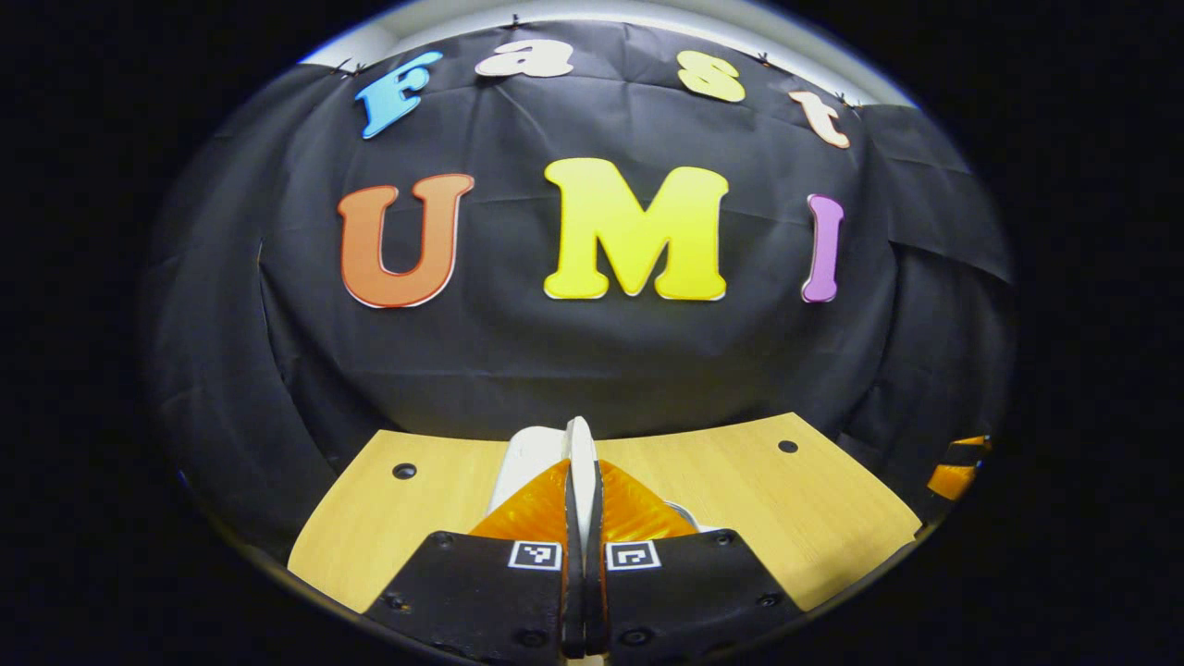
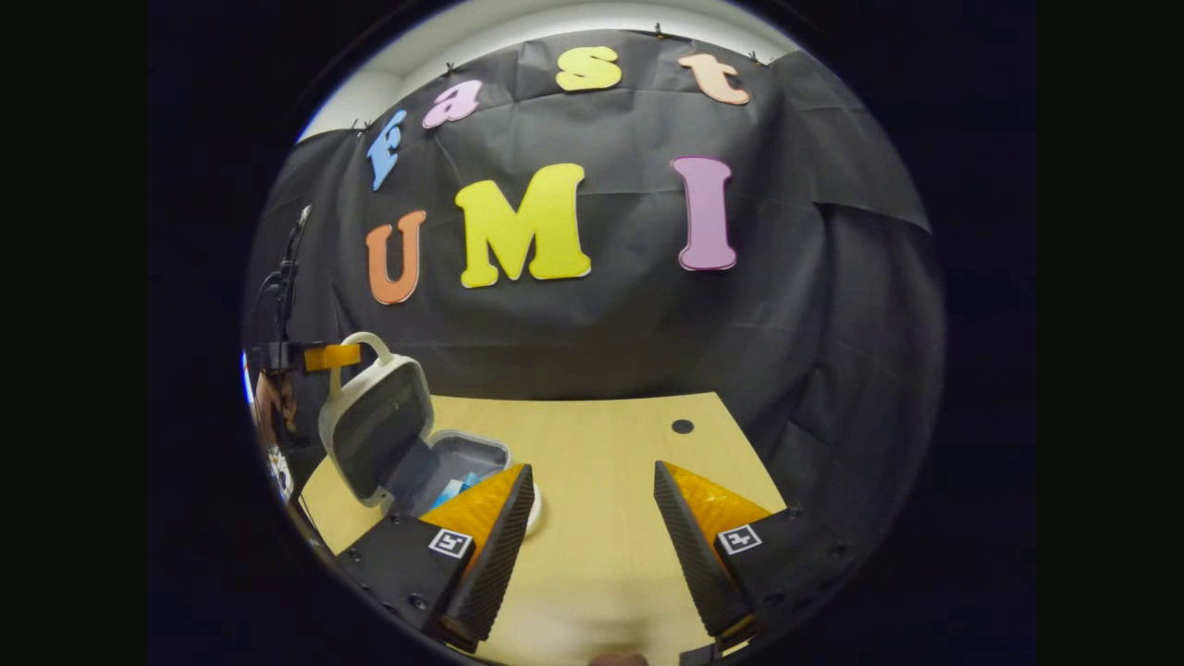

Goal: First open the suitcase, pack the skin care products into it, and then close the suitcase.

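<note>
Pressed almost together, the left gripper (image 1: 581, 518)'s jaws pinched a thin pale edge that stood upright between them — by my reading the rim of the suitcase lid (image 1: 580, 453), held so the case would stay propped open for packing. In the right gripper view the same suitcase (image 2: 388, 435) sat ahead and to the left of that gripper's jaws, lid tilted up and back with its handle (image 2: 368, 344) at the top, the other gripper touching the upper edge near that handle. The lower shell (image 2: 462, 455) lay open on the counter (image 2: 601, 444), just beyond the left-hand jaw, and something blue (image 2: 455, 488) showed inside it — probably one of the skin care products, though too small to be sure.

Jaws of the right gripper (image 2: 592, 518) were spread wide and held nothing, low over bare counter, with the suitcase near but apart from them. Judging by this, opening was done and packing was under way or nearly finished; closing remained. A person's hand (image 2: 270, 400) showed at the far left edge behind the lid. A round hole (image 2: 682, 426) in the counter lay ahead of the right-hand jaw.
</note>
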### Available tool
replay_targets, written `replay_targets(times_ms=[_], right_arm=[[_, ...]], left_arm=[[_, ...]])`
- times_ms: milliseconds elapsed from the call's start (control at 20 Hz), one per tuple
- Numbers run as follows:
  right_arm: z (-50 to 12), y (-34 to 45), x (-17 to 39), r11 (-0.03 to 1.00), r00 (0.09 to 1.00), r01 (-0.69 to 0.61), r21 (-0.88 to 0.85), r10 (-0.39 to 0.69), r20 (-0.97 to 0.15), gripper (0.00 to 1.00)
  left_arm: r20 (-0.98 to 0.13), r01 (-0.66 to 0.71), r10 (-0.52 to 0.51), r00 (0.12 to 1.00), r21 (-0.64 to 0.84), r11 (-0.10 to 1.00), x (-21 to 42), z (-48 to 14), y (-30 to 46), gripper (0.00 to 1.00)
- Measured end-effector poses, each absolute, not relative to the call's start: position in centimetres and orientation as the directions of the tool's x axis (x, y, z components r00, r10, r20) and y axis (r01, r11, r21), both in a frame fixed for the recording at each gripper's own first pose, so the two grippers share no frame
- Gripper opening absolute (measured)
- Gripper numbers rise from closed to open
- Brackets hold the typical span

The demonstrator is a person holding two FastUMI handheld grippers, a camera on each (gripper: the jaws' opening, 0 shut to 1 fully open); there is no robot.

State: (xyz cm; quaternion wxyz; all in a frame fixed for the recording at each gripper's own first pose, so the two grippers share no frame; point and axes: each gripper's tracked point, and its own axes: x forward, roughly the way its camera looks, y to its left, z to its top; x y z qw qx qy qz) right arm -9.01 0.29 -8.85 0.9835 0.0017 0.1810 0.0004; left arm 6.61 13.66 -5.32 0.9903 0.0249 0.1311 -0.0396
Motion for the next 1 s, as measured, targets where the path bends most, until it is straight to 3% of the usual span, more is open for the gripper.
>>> replay_targets(times_ms=[500,1000], right_arm=[[-8.4,-9.0,-11.1,0.989,0.903,0.145,-0.041,-0.149,-0.403,0.77],[-8.4,-13.2,-12.7,0.97,0.868,0.224,-0.09,-0.241,-0.434,0.75]], left_arm=[[-0.381,0.236,-0.217,0.899,0.003,0.972,8.1,-13.5,1.9,0.04],[-0.52,0.286,-0.253,0.815,-0.018,0.958,9.0,-23.3,-3.6,0.04]])
